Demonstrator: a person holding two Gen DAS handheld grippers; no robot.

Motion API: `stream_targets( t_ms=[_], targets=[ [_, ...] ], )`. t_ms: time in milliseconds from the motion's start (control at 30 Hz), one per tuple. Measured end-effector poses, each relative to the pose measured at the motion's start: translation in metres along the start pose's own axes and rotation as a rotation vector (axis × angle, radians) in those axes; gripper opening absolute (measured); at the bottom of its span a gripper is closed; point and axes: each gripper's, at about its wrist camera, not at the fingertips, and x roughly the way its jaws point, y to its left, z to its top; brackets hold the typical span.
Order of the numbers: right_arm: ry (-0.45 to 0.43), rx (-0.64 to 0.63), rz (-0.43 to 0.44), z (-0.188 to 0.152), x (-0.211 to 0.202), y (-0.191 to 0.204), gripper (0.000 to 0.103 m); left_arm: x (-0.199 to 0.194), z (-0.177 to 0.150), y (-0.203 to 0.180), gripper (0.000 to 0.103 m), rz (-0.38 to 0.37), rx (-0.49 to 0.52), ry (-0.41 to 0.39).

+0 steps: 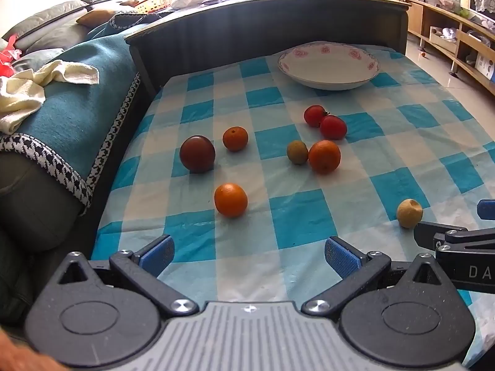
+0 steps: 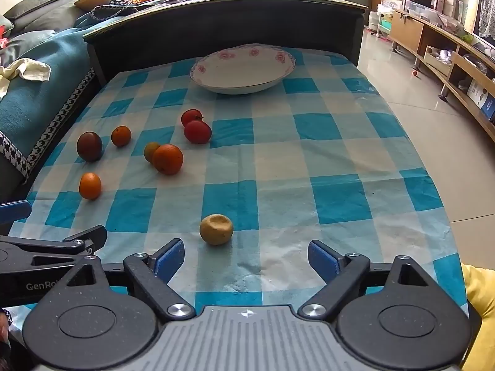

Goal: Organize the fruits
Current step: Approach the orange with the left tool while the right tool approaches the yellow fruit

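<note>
Several fruits lie loose on a blue checked tablecloth (image 1: 297,216). Nearest my open left gripper (image 1: 247,256) is an orange (image 1: 230,200). Beyond it sit a dark plum (image 1: 197,153), a small orange (image 1: 235,138), a greenish fruit (image 1: 297,152) touching a larger orange (image 1: 324,156), and two red tomatoes (image 1: 324,122). A yellowish dented fruit (image 2: 216,229) rests just ahead of my open right gripper (image 2: 246,261), slightly left of centre. A white bowl with pink roses (image 2: 244,69) stands empty at the far side. Nothing is between either pair of fingers.
A sofa with a teal blanket (image 1: 71,114) and a cream towel (image 1: 40,83) borders the table's left edge. A dark raised board (image 1: 278,21) closes the far side. Tiled floor and wooden shelving (image 2: 448,58) lie to the right.
</note>
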Motion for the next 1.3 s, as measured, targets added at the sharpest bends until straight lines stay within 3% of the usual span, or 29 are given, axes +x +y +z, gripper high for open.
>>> stream_targets(
  t_ms=[767, 900, 1167, 1300],
  targets=[
    [0.043, -0.059, 0.027, 0.005, 0.013, 0.01, 0.074, 0.004, -0.006, 0.013, 0.103, -0.018, 0.022, 0.014],
    [0.053, -0.083, 0.033, 0.003, 0.016, 0.012, 0.067, 0.006, -0.01, 0.019, 0.103, -0.006, 0.05, 0.002],
    [0.069, -0.12, 0.075, 0.001, 0.021, 0.017, 0.06, 0.012, -0.004, 0.04, 0.103, -0.103, -0.033, -0.028],
    [0.061, -0.146, 0.07, 0.002, 0.024, 0.019, 0.058, 0.021, 0.003, 0.038, 0.103, -0.091, -0.018, -0.034]
  ],
)
